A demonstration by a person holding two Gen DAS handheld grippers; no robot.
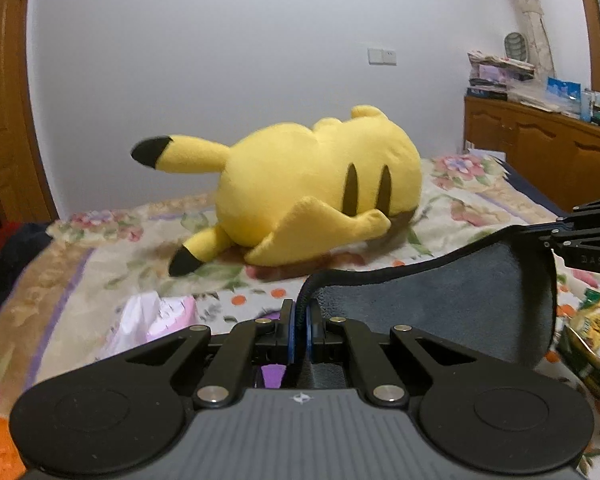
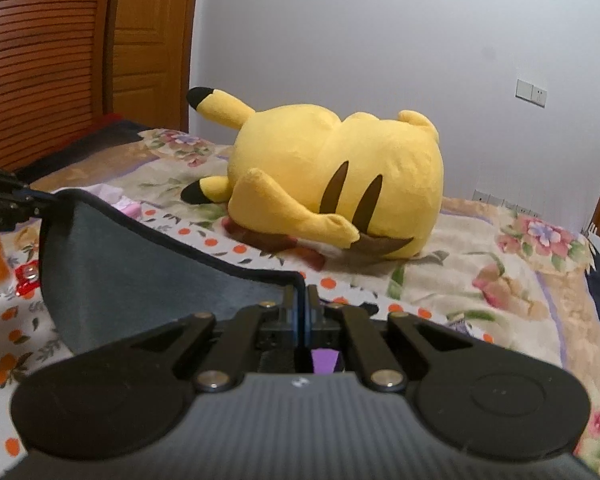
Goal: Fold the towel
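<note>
A dark grey towel (image 1: 460,300) with a black hem hangs stretched between my two grippers above the bed. My left gripper (image 1: 300,312) is shut on one top corner of it. My right gripper (image 2: 302,300) is shut on the other top corner; the towel (image 2: 140,276) sags to its left. In the left wrist view the right gripper (image 1: 556,236) shows at the right edge, pinching the towel. In the right wrist view the left gripper (image 2: 40,204) shows at the left edge. The towel's lower part is hidden behind the gripper bodies.
A big yellow plush toy (image 1: 320,188) lies on the floral bedspread (image 1: 100,264) ahead. A pink tissue pack (image 1: 156,320) lies to the left, a green snack bag (image 1: 592,340) to the right. A wooden cabinet (image 1: 540,152) stands at the far right, a wooden door (image 2: 152,40) at the left.
</note>
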